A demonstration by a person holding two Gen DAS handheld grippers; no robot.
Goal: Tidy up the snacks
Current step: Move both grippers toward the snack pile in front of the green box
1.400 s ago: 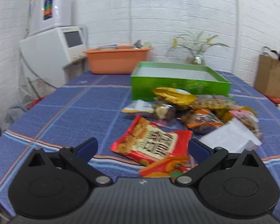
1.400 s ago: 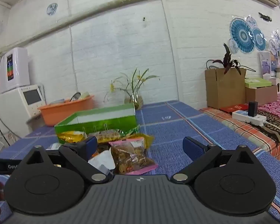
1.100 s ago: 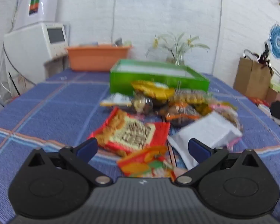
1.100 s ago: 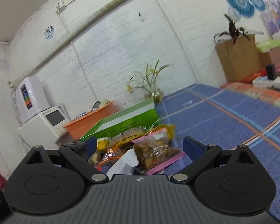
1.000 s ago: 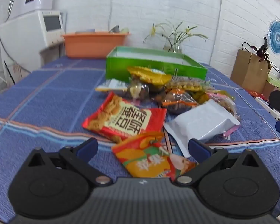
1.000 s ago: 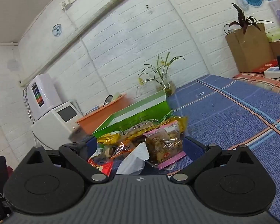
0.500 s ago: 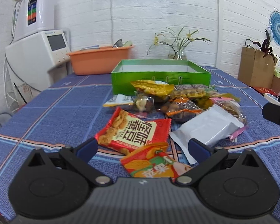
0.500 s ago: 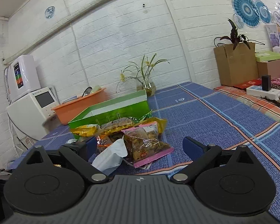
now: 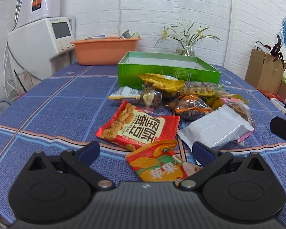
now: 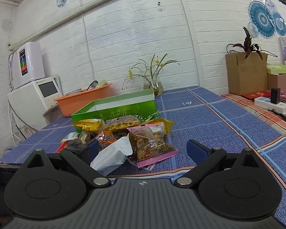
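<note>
Both my tools gape, empty: left tool (image 9: 145, 150) over orange pkt (image 9: 162, 164) reading "苹果"; right tool (image 10: 143, 149) nr white pkt (image 10: 112, 155).

A woven blue cloth (image 9: 63, 103), rough and matt, is covering the table. Glossy foil is shining on the red packet (image 9: 139, 127), matt silver film on the white packet (image 9: 215, 129). The green box (image 9: 167, 72) is showing glossy card, the orange tub (image 9: 104, 51) smooth plastic.

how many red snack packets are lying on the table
2. The red biscuit packet lies mid-table before the pile; the red-orange fruit packet lies nearest, between the open left tongs. Others may hide in the pile.
</note>
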